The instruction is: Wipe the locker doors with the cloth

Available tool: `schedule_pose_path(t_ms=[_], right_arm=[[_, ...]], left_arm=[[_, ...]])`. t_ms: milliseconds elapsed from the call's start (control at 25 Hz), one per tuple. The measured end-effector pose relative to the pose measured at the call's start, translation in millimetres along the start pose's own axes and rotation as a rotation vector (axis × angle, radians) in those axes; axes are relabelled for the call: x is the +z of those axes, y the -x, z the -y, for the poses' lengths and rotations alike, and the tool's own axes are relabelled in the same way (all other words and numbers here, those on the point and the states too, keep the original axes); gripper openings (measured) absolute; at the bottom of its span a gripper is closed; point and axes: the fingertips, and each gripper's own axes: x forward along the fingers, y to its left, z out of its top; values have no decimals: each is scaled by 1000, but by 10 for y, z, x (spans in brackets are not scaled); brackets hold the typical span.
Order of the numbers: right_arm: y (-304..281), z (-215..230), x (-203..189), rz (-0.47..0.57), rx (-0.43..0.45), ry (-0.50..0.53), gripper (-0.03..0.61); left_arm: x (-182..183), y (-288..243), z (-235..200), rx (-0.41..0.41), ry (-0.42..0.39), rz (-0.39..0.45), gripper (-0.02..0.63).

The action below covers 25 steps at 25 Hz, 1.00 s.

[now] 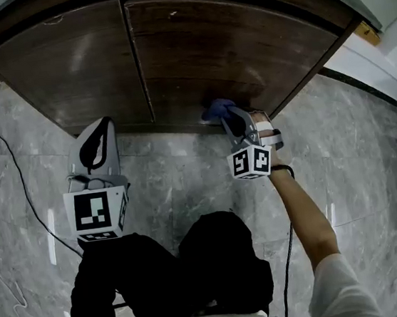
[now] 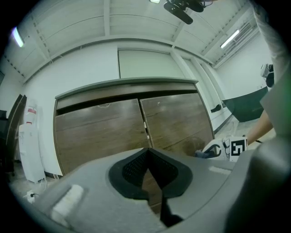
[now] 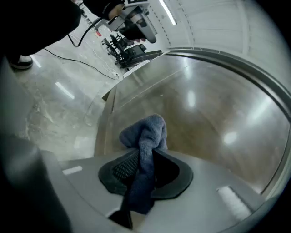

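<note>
Right gripper (image 1: 231, 116) (image 3: 145, 154): clenched on the blue terry cloth (image 1: 217, 109) (image 3: 148, 129). The narrow gap between its two black ribbed pads is filled by the fabric.
Cloth in the grip: a pinched strip runs down between the pads. A soft, nubbly, rounded bunch stands out past the tips.
Cloth position: straight ahead of the right gripper's tips, at the foot of the right-hand dark brown wood-grain locker door (image 1: 234, 42) (image 3: 209, 109). In the head view the bunch appears to rest against the panel.
Left gripper (image 1: 103, 124) (image 2: 148, 152): jaws closed tip to tip, with nothing between them and touching nothing. It is held level in front of the left-hand dark brown locker door (image 1: 72, 62) (image 2: 97, 132).
Gripper bodies: smooth matt grey shells with black textured pad inserts. Each carries a white cube with black square markers (image 1: 99, 214) (image 1: 251, 162) at the rear.
Doors: two flat panels with a fine horizontal grain and a slight sheen. They meet at a thin vertical seam between the two grippers.
Floor below the grippers: polished grey marbled tile (image 1: 185, 166) that reflects the ceiling lights.
Left of the left gripper: a thin black cable (image 1: 22, 184) trails over the tile.
Behind the right gripper: the person's bare forearm (image 1: 304, 209) reaches back to a pale sleeve.
</note>
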Motion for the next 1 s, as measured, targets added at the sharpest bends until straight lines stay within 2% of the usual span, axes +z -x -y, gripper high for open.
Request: schedule_pose_path(t_ms=[120, 240, 320, 400, 600, 720, 880, 1000], right_arm=[[-183, -471, -227, -58, 76, 1, 72], [-231, -565, -275, -77, 76, 4, 72], [-136, -281, -94, -42, 15, 20, 71], [18, 207, 265, 15, -59, 23, 72], [369, 1489, 1209, 167, -206, 21, 76], [515, 2102, 1673, 226, -266, 10, 75], [502, 2465, 2138, 272, -304, 10, 75], [313, 2249, 2232, 272, -288, 0, 72]], left_arm=[[-280, 37, -43, 16, 27, -38, 2], [-478, 101, -106, 28, 43, -72, 2], [-498, 158, -172, 29, 44, -78, 2], [-425, 226, -291, 41, 42, -68, 2], [-33, 295, -640, 88, 28, -6, 2], [186, 341, -752, 98, 21, 18, 2], [307, 438, -901, 124, 18, 46, 2], [242, 488, -981, 135, 29, 46, 2]])
